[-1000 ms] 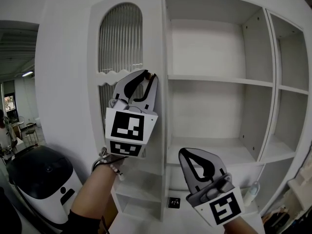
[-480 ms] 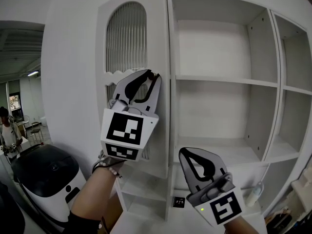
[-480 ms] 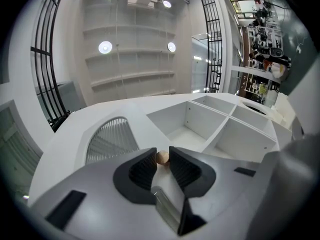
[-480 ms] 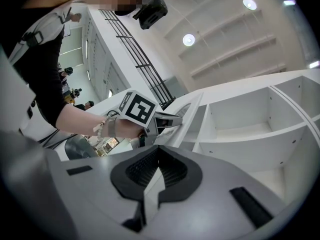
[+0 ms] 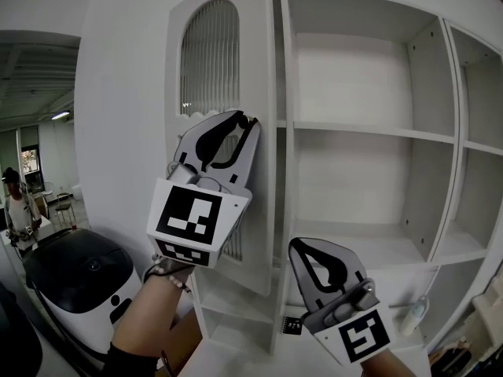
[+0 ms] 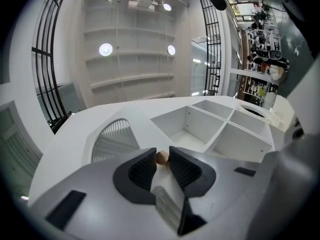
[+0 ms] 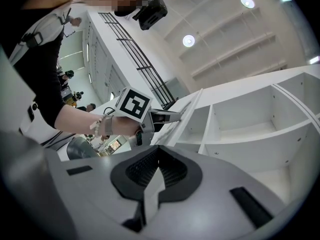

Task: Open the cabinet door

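Note:
A white cabinet door [image 5: 224,77] with an arched ribbed-glass panel [image 5: 208,53] stands swung out from the open shelving [image 5: 369,128]. My left gripper [image 5: 245,122] is raised against the door's right edge, shut on its small round wooden knob [image 6: 162,157], which sits between the two dark pads in the left gripper view. Lower right in the head view, my right gripper [image 5: 308,247] hangs shut with nothing in it, apart from the cabinet. The right gripper view shows the left gripper [image 7: 175,116] at the door edge.
Bare white shelves [image 5: 357,246] fill the cabinet's right side, with lower compartments [image 5: 236,320] below the door. A black-and-white round bin [image 5: 75,277] stands at the lower left. A person [image 5: 16,206] stands far off at the left. A small bottle [image 5: 415,314] sits at the lower right.
The door has swung further out, its right edge moving away from the shelving. My left gripper moved with it, still on the knob. The right gripper stayed put.

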`<state>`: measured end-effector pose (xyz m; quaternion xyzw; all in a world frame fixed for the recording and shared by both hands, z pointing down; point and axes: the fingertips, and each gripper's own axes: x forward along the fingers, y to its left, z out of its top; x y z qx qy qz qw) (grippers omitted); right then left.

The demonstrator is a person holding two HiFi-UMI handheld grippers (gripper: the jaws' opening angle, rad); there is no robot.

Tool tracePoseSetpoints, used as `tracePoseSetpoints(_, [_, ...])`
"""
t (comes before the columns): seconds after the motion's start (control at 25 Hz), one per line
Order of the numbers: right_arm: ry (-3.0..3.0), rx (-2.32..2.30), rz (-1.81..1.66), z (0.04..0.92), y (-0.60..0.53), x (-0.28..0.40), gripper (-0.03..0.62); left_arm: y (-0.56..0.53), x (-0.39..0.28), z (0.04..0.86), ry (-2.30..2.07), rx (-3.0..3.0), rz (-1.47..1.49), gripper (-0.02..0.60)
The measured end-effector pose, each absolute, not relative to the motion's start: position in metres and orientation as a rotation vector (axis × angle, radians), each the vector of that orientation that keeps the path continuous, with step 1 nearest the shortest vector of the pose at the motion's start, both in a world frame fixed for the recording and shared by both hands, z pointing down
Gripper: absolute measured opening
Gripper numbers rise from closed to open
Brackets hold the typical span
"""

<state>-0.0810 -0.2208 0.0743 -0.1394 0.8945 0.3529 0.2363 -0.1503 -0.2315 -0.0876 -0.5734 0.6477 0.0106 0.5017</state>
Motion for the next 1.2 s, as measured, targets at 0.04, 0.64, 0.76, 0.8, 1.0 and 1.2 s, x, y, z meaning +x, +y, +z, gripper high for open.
tracePoseSetpoints(0.04, [2.454,-0.38,0.968,0.074,-0.22,-0.082,0.002,-0.229,-0.15,-0.088,1.561,-1.388,0.027,0.077])
tracePoseSetpoints(0.64, [2.523,-0.233,0.877,0.086,-0.205,-0.116,0.005,-0.186,-0.157,-0.081,1.558,-1.374,0.044,0.078])
tracePoseSetpoints(0.76, [2.552,-0.193,0.866,0.091,-0.204,-0.124,0.051,-0.183,-0.157,-0.081,1.56,-1.358,0.035,0.078])
tracePoseSetpoints(0.8, [2.562,-0.183,0.852,0.092,-0.204,-0.126,0.068,-0.183,-0.157,-0.082,1.562,-1.354,0.035,0.077])
tracePoseSetpoints(1.0, [2.612,-0.126,0.724,0.093,-0.204,-0.134,0.109,-0.182,-0.156,-0.083,1.568,-1.358,0.043,0.077])
tracePoseSetpoints(1.2, [2.618,-0.089,0.779,0.098,-0.198,-0.138,0.11,-0.181,-0.157,-0.083,1.572,-1.355,0.042,0.075])
